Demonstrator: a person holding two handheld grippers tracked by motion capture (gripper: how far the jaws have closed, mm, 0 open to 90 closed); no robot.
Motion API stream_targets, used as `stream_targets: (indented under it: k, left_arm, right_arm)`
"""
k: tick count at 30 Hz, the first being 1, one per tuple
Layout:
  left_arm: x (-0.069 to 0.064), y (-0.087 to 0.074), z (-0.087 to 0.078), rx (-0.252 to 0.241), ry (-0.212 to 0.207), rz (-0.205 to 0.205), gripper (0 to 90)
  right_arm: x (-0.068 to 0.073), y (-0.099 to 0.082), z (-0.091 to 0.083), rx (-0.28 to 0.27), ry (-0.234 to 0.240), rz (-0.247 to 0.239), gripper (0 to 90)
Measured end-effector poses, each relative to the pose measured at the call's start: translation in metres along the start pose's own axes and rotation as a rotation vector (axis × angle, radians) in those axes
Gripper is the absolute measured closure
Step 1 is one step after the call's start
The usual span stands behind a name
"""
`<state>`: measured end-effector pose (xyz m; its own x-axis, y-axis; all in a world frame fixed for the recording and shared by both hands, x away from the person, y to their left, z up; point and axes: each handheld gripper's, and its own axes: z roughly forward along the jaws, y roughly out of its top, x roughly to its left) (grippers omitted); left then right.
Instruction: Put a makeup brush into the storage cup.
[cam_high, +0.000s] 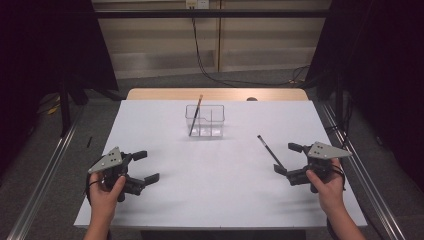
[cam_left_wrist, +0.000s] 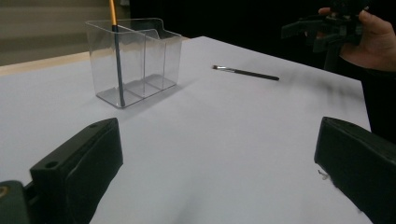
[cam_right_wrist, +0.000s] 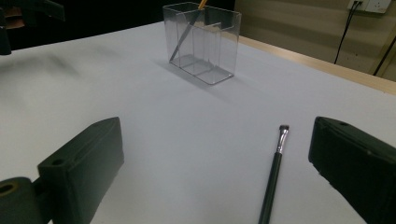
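Holding both jaws wide and empty, I have one orange-tipped brush (cam_high: 195, 116) standing in the clear organizer (cam_high: 205, 120), while the black makeup brush (cam_right_wrist: 273, 171) lies flat before my right gripper (cam_high: 290, 159), unlifted; my left gripper (cam_high: 144, 165) waits apart.

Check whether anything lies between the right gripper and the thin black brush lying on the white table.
Nothing visible does. The thin black brush lies flat on the white table between the open jaws of the right gripper, with bare surface around it.
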<state>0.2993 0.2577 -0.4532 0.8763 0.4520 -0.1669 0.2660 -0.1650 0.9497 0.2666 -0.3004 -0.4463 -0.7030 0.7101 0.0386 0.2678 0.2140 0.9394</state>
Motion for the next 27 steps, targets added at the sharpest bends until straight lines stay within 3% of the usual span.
stream_targets:
  k: [18,27]
  left_arm:
    - [-0.005,0.005,-0.004,-0.043,0.012,-0.002,1.2]
    - [-0.004,0.005,-0.001,-0.034,0.006,0.001,1.2]
  right_arm:
    - [-0.015,0.01,0.018,0.026,-0.029,0.022,2.7]
    - [-0.02,0.013,0.029,0.039,-0.029,0.037,2.6]
